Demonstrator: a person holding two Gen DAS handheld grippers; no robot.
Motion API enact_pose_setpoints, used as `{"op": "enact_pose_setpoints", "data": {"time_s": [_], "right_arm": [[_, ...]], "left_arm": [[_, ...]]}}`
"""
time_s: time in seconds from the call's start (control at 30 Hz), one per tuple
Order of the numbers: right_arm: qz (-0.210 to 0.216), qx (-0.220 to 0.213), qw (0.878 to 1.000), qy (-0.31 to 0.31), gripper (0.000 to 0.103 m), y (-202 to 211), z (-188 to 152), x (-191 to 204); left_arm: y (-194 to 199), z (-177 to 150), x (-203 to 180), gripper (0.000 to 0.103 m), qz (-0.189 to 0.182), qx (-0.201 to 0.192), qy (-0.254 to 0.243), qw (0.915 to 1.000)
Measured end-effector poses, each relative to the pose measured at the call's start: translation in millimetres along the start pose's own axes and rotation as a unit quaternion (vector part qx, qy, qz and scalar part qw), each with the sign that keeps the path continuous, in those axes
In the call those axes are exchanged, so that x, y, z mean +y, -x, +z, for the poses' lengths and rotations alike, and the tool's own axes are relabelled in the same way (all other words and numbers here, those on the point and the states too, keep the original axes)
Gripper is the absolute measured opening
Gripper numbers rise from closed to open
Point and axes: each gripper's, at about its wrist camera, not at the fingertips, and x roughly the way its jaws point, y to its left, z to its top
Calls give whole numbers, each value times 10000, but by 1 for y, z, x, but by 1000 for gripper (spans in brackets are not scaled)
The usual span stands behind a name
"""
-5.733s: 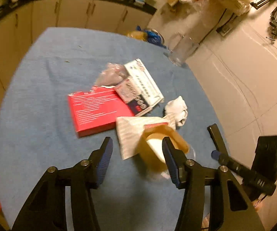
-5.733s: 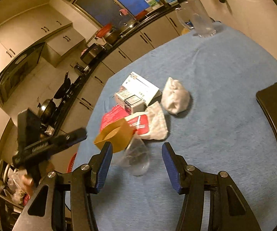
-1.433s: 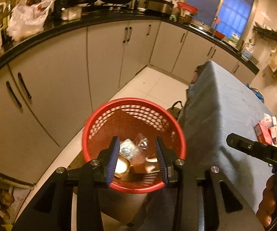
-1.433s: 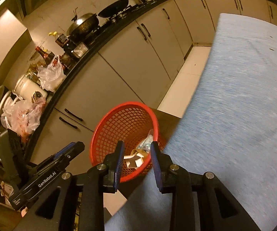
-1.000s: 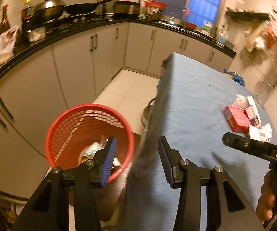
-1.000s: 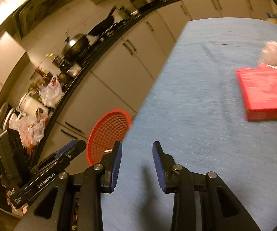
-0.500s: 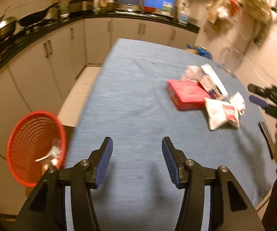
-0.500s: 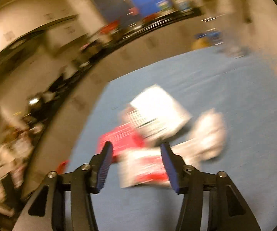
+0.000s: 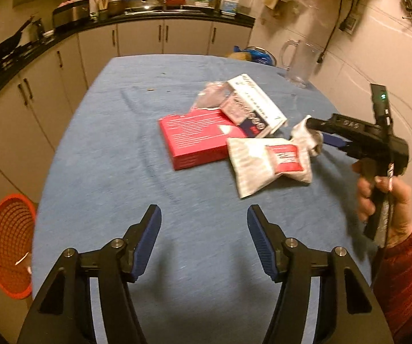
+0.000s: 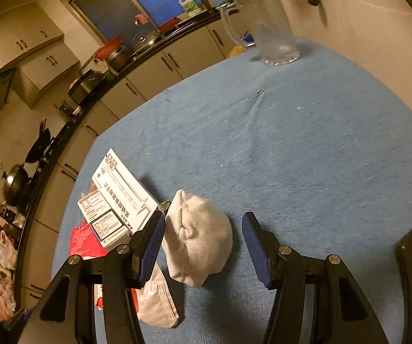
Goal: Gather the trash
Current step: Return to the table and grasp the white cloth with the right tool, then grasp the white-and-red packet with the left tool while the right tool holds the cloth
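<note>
A white wad [image 10: 197,238] lies on the blue table [image 10: 306,149] between the wide jaws of the right gripper [image 10: 203,243], just beside a white box [image 10: 120,197] and packet [image 9: 266,163]. The left gripper [image 9: 204,238] hovers wide, empty; the red basket [image 9: 8,246] sits on the floor.

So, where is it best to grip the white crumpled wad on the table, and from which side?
Probably across its broad middle, from above. The white wad is a soft rounded lump lying between the open fingers of the right gripper, with the white box close on its left, so closing straight down avoids catching the box.
</note>
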Motion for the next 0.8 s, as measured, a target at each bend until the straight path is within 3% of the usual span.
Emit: {"op": "enact_pose_setpoints", "data": {"time_s": [0.1,0.13,0.23,0.4,0.67,0.7,0.73,0.8], "right_arm": [[131,110,9999,19,59,-10,-2,-1],[174,137,9998,24,42,-11,-5,-4],[520,176,9985,15,36,-11,-7,-5],[435,-484,9979,44,36,15,-5,-11],[796,-500,9951,-289,36,21,-3,-20],[817,-511,9949,-305,36,21,-2,-20],[846,-515,9946,-312,36,22,-2,-21],[895,-516,9941,-329,36,24,-3,-22]], "left_arm": [[-11,11,-10,67,-235,117,77,9996],[-14,15,-13,67,-310,160,96,9993],[-28,26,-23,69,-500,299,194,9981],[-56,41,-30,72,-657,514,597,9947],[-97,48,-23,72,-1020,750,1069,9862],[-99,48,-26,69,-1077,723,1052,9860],[-99,48,-29,56,-1047,678,1018,9870],[-101,48,-35,49,-1067,700,976,9870]]}}
